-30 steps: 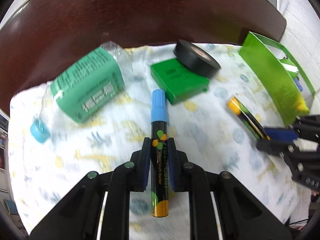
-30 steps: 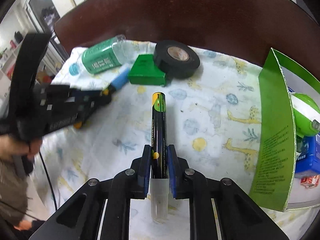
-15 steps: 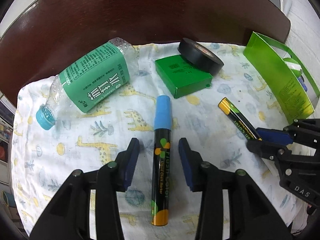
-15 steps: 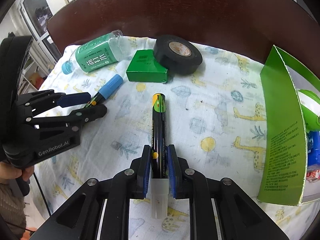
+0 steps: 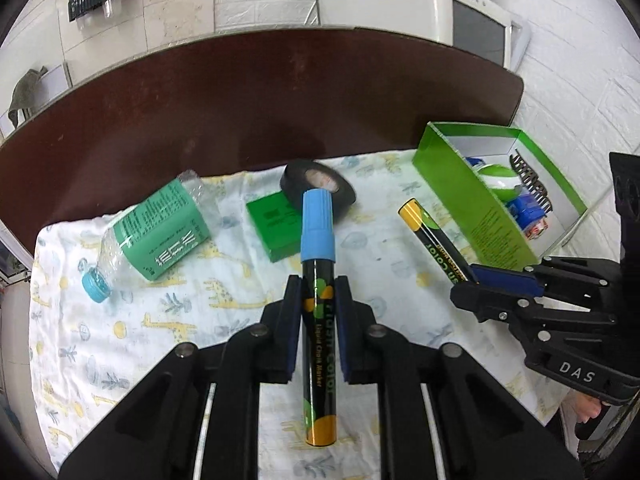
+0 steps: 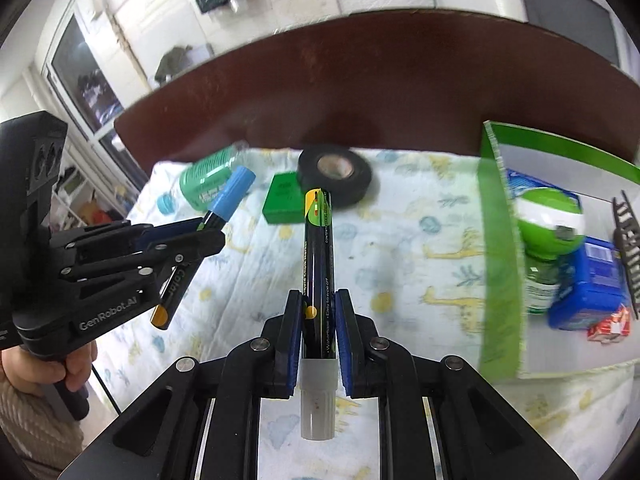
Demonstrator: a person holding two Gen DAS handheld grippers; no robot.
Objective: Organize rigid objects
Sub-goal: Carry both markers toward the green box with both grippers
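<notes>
A black chalk marker with a blue cap (image 5: pixel 318 224) is lifted off the giraffe-print cloth (image 5: pixel 120 320). My left gripper (image 5: pixel 318 284) is closing tight on its barrel, pads pressing both sides. A second black marker with a yellow-green end (image 6: pixel 318 240) and a clear cap is clamped in my right gripper (image 6: pixel 318 300), held above the cloth. In the right wrist view the left gripper (image 6: pixel 212 232) and its blue-capped marker (image 6: pixel 232 196) hover at the left. In the left wrist view the right gripper (image 5: pixel 464 280) and its marker (image 5: pixel 432 240) sit beside the green box (image 5: pixel 476 200).
The open green box (image 6: pixel 500 240) at the right holds a green-white bottle, a blue pack and a black hair clip. A water bottle (image 5: pixel 160 224) lies on the cloth, with a small green case (image 5: pixel 272 224) and a black tape roll (image 5: pixel 320 188). A dark brown table lies behind.
The left gripper opened around the blue-capped marker lying on the cloth, then shut on it again and lifted it. The right gripper rose with its marker still clamped.
</notes>
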